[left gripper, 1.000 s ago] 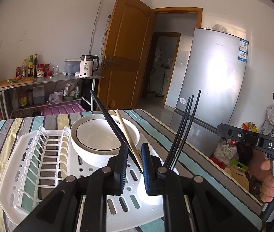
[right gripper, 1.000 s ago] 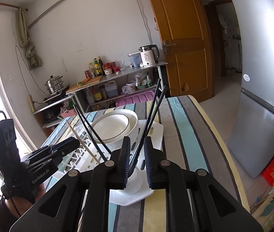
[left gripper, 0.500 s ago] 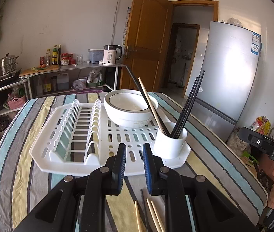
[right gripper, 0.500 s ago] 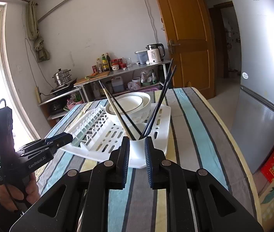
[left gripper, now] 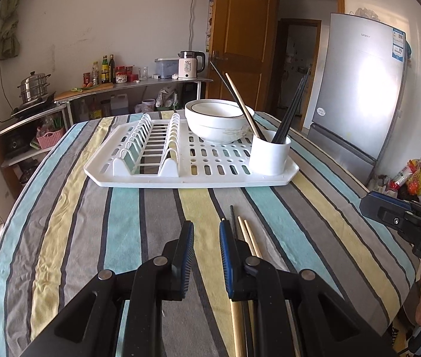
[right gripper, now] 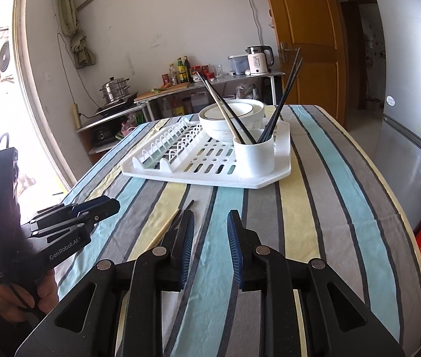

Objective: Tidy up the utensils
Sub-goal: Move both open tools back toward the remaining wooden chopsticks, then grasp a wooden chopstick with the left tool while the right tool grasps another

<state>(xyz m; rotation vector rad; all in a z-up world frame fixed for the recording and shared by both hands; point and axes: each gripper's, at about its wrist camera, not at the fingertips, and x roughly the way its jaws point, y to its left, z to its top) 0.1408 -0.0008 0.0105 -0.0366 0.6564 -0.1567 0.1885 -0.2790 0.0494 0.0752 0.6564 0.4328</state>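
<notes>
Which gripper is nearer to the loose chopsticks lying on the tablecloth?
Left. The left gripper hangs just beside the loose chopsticks; the right gripper, jaws just opening and empty, sits further to their right.

White rack [left gripper: 156,180], white cup [left gripper: 270,156]; striped tablecloth [left gripper: 121,223]: teal, yellow, grey.

Bright daylight, fridge [left gripper: 362,80] glare, fisheye-warped dark corners

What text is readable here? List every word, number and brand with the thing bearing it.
"GenRobot.AI": side of the left tool.
"DA", cut off by the frame: right tool, its jaws just opening, nothing between them.
"55": kettle sticker.
Fridge brand and label: too small to read.
</notes>
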